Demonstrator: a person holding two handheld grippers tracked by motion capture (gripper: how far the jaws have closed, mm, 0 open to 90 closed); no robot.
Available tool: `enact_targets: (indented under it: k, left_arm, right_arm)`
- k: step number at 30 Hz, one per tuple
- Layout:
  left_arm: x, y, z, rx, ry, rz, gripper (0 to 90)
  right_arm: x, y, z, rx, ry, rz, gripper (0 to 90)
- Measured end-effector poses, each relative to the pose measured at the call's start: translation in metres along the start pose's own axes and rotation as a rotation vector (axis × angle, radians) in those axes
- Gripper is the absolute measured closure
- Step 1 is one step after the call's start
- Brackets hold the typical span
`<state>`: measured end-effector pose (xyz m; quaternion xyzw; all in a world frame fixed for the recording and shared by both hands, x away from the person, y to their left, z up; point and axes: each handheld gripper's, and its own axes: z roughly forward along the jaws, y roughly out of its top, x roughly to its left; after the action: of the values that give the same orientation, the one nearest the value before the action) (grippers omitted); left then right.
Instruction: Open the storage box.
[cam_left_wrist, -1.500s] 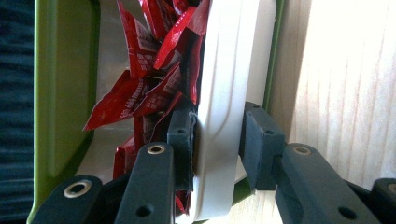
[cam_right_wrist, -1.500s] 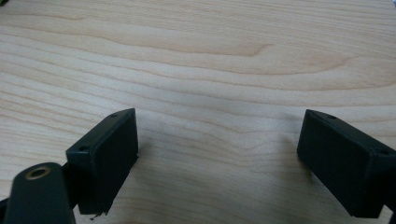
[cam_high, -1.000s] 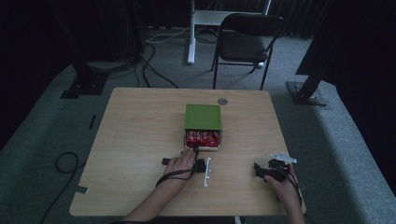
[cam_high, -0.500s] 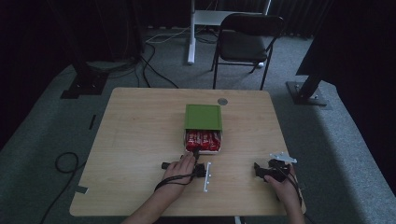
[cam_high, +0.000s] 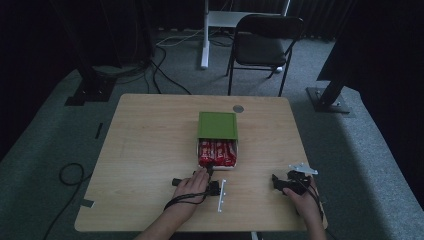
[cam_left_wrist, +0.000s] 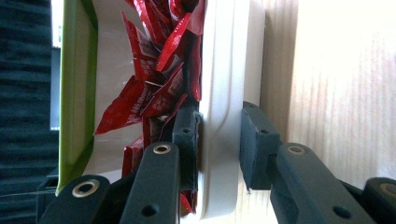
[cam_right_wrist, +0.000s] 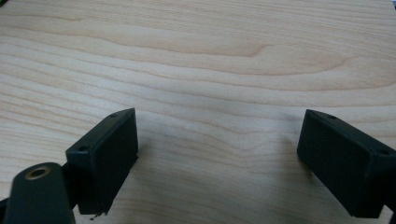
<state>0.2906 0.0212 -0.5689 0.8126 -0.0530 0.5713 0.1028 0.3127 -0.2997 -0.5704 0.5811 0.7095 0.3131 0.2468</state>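
Observation:
A white box (cam_high: 239, 150) sits mid-table with a green lid (cam_high: 217, 125) over its far half. Red snack wrappers (cam_high: 216, 152) show in the uncovered near half. My left gripper (cam_high: 209, 169) is at the box's near wall, turned on its side. In the left gripper view its jaws (cam_left_wrist: 219, 126) are shut on that white wall (cam_left_wrist: 222, 93), one pad inside among the red wrappers (cam_left_wrist: 154, 88) and one outside; the green lid (cam_left_wrist: 77, 93) is at the left. My right gripper (cam_high: 278, 182) rests on the table near the front right, open over bare wood (cam_right_wrist: 217, 135).
A small grey disc (cam_high: 238, 108) lies near the wooden table's (cam_high: 150, 150) far edge. A dark folding chair (cam_high: 262, 45) stands behind the table. Cables (cam_high: 70, 172) lie on the floor at the left. Dark stand bases flank the table.
The white box has slid slightly toward the person from under the green lid, so more red wrappers show. The left hand drew back with it. The right gripper has stayed put.

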Motion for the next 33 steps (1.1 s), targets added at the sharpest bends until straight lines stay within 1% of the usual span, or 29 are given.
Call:
enact_targets:
  k: [1,3,4,5,7,8,9,10,12,13,15,16,17,19,20,22,23,24,26,27,29,30,31,32,33]
  left_arm:
    - [0.000,0.000,-0.001,0.002,0.000,0.011,71.9]
    - [-0.001,0.001,-0.002,0.001,-0.003,0.003,71.9]
    - [-0.001,0.001,-0.003,0.006,-0.004,0.010,72.0]
    - [-0.001,0.002,-0.004,-0.001,-0.005,0.001,72.0]
    - [-0.002,0.002,-0.005,0.003,-0.004,0.008,72.0]
    - [-0.003,0.002,-0.006,-0.007,-0.003,0.007,72.0]
    - [-0.003,0.002,-0.007,-0.004,-0.002,0.011,72.0]
    - [-0.003,0.002,-0.008,-0.009,-0.001,0.007,72.0]
    - [-0.004,0.002,-0.009,-0.005,-0.005,0.017,72.1]
    - [-0.003,0.002,-0.010,-0.009,-0.006,0.009,72.1]
    - [-0.004,0.003,-0.012,-0.006,-0.008,0.016,72.1]
    - [-0.005,0.004,-0.013,-0.013,-0.009,0.007,72.1]
    - [-0.005,0.004,-0.014,-0.009,-0.010,0.016,72.1]
    - [-0.006,0.004,-0.016,-0.015,-0.010,0.011,72.1]
    - [-0.006,0.004,-0.017,-0.012,-0.009,0.024,72.1]
    - [-0.007,0.004,-0.018,-0.018,-0.009,0.026,72.2]
    - [-0.007,0.004,-0.019,-0.014,-0.009,0.034,72.2]
    - [-0.007,0.004,-0.020,-0.019,-0.009,0.027,72.2]
    - [-0.008,0.004,-0.022,-0.020,-0.008,0.030,72.2]
    - [-0.009,0.004,-0.023,-0.028,-0.007,0.022,72.2]
    - [-0.010,0.004,-0.024,-0.026,-0.006,0.031,72.2]
    - [-0.010,0.004,-0.025,-0.034,-0.004,0.018,72.2]
    - [-0.011,0.004,-0.026,-0.028,-0.011,0.025,72.2]
    - [-0.012,0.004,-0.027,-0.028,-0.007,0.030,72.2]
    - [-0.012,0.004,-0.028,-0.034,-0.004,0.023,72.2]
  right_arm:
    - [0.000,0.000,0.000,0.000,0.000,0.000,11.9]
    - [0.000,0.000,0.000,0.000,0.000,0.000,11.9]
    - [0.000,0.000,0.000,0.000,0.000,0.000,11.9]
    - [0.000,0.000,0.000,0.000,0.000,0.000,11.9]
    - [0.000,0.000,0.000,0.000,0.000,0.000,11.9]
    - [0.000,0.000,0.000,0.000,0.000,0.000,11.9]
    - [0.000,0.000,0.000,0.000,0.000,0.000,11.9]
    - [0.000,0.000,0.000,0.000,0.000,0.000,11.9]
    - [0.000,0.000,0.000,0.000,0.000,0.000,11.9]
    - [0.000,0.000,0.000,0.000,0.000,0.000,11.9]
    - [0.000,0.000,0.000,0.000,0.000,0.000,11.9]
    - [0.000,0.000,0.000,0.000,0.000,0.000,11.9]
    - [0.000,0.000,0.000,0.000,0.000,0.000,11.9]
    - [0.000,0.000,0.000,0.000,0.000,0.000,11.9]
    - [0.000,0.000,0.000,0.000,0.000,0.000,11.9]
    - [0.000,0.000,0.000,0.000,0.000,0.001,11.9]
    - [0.000,0.000,0.000,0.000,0.000,0.000,11.9]
    - [0.000,0.000,0.000,0.000,0.000,0.000,11.9]
    - [0.000,0.000,0.000,0.000,0.000,0.000,11.9]
    - [0.000,0.000,0.000,0.000,0.000,0.000,11.9]
    - [0.000,0.000,0.000,0.000,0.000,0.000,11.9]
    - [0.000,0.000,0.000,0.000,0.000,0.000,11.9]
    - [0.000,0.000,0.000,0.000,0.000,0.000,11.9]
    - [0.000,0.000,0.000,0.000,0.000,0.000,11.9]
    - [0.000,0.000,0.000,0.000,0.000,0.000,11.9]
